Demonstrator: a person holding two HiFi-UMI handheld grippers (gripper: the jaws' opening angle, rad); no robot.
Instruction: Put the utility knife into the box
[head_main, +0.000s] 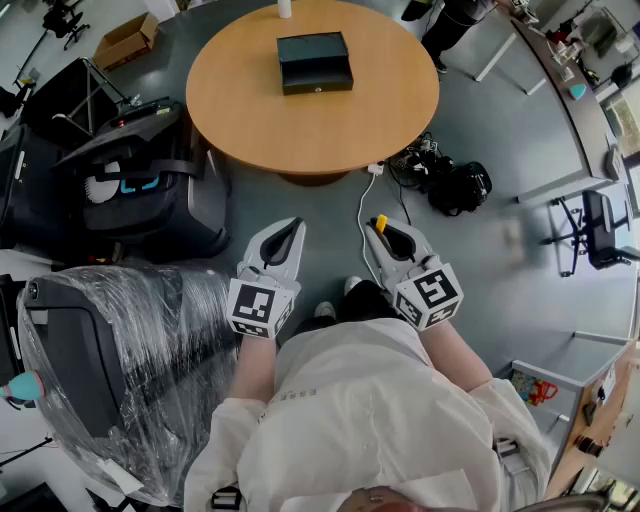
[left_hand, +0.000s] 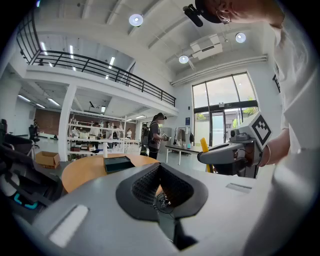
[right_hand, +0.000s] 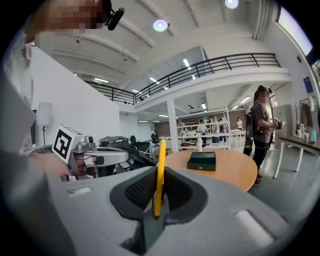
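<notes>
A dark box (head_main: 315, 62) with its lid down lies on the far side of a round wooden table (head_main: 250, 110), well ahead of both grippers. My right gripper (head_main: 378, 228) is shut on a yellow utility knife (head_main: 380, 221). The knife's end pokes out past the jaw tips. In the right gripper view the utility knife (right_hand: 159, 175) stands upright between the pads, with the box (right_hand: 202, 161) beyond it on the table (right_hand: 227, 172). My left gripper (head_main: 290, 228) hangs beside the right one over the grey floor, jaws together and nothing in them. In the left gripper view the box (left_hand: 116, 163) lies ahead.
A black equipment cart (head_main: 140, 180) and a plastic-wrapped chair (head_main: 110, 360) stand to my left. Cables and a black bag (head_main: 455, 185) lie on the floor by the table's near right side. A person (right_hand: 260, 135) stands beyond the table. An office chair (head_main: 598, 230) is at the far right.
</notes>
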